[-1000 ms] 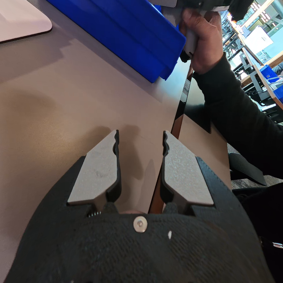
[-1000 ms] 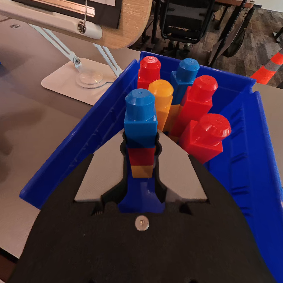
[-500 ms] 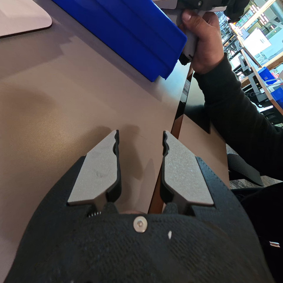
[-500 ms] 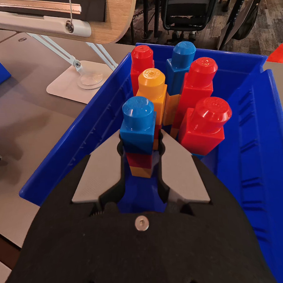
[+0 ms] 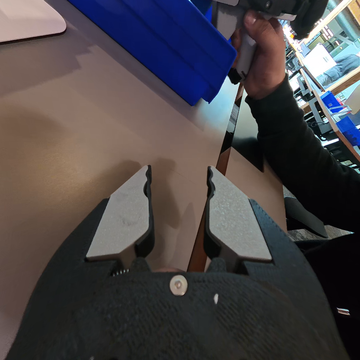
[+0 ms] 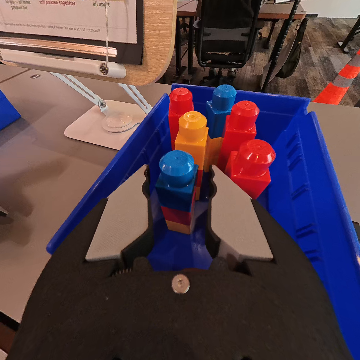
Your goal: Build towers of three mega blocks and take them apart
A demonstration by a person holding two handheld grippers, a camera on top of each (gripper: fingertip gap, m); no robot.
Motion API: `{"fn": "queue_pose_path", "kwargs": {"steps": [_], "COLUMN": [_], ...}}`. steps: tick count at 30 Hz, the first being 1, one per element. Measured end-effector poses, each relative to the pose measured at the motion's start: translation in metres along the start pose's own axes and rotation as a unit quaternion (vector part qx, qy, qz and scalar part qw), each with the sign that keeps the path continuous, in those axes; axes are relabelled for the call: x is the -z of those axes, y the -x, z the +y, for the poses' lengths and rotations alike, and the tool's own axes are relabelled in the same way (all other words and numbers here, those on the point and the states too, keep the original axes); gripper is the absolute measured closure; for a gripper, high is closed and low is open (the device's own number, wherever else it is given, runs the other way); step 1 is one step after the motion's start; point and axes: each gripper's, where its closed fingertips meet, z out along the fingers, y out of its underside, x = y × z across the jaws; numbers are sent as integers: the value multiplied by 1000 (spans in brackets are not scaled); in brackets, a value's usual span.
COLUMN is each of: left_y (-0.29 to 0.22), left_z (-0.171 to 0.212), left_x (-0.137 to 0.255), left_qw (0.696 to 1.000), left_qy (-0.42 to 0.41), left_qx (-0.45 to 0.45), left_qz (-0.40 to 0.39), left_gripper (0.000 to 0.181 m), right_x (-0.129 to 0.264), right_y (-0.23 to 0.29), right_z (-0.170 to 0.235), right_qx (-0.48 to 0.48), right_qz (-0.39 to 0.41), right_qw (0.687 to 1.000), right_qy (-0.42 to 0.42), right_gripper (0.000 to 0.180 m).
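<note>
A tower with a blue block on top, red in the middle and orange at the bottom point(image 6: 176, 187) stands in the blue bin point(image 6: 303, 175), between the fingers of my right gripper point(image 6: 179, 167). The right gripper is open; its left finger is close against the tower and its right finger is apart from it. Several other block towers stand behind it, among them a red-topped one point(image 6: 251, 167) and an orange-topped one point(image 6: 191, 136). My left gripper point(image 5: 178, 169) is open and empty over the bare table, near its edge point(image 5: 224, 155). The bin point(image 5: 165, 42) shows beyond it.
A person's hand point(image 5: 261, 58) holds the right gripper's handle beside the bin. A board on a stand with a white base point(image 6: 109, 124) stands left of the bin. An office chair point(image 6: 224, 39) and an orange cone point(image 6: 342, 81) are on the floor beyond the table. The left gripper's tips are roughly 25 cm from the right gripper's. Left tips and right tips are each some 25 cm from the white base point(image 6: 109, 124).
My right gripper has opened and let go of the blue-topped tower, which now stands in the bin. The left gripper has barely moved.
</note>
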Motion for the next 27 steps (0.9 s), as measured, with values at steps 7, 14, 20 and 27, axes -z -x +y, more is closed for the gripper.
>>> {"fn": "queue_pose_path", "kwargs": {"steps": [7, 14, 20, 27], "left_y": [1, 2, 0, 13], "left_z": [0, 0, -5, -25], "left_x": [0, -1, -1, 10], "left_qw": [1000, 1000, 1000, 991], "left_qy": [1, 0, -13, -59], "left_qx": [4, 8, -2, -73], "left_qz": [0, -1, -5, -95], "left_gripper": [125, 127, 128, 130], "right_x": [32, 91, 73, 69], "right_y": [-2, -10, 23, 112], "right_z": [-39, -85, -80, -80], "right_qx": [1, 11, 41, 87], "right_qz": [22, 74, 33, -80], "right_qw": [994, 960, 970, 969], "right_qy": [-104, -271, -239, -219], "right_gripper": [128, 139, 132, 134]}}
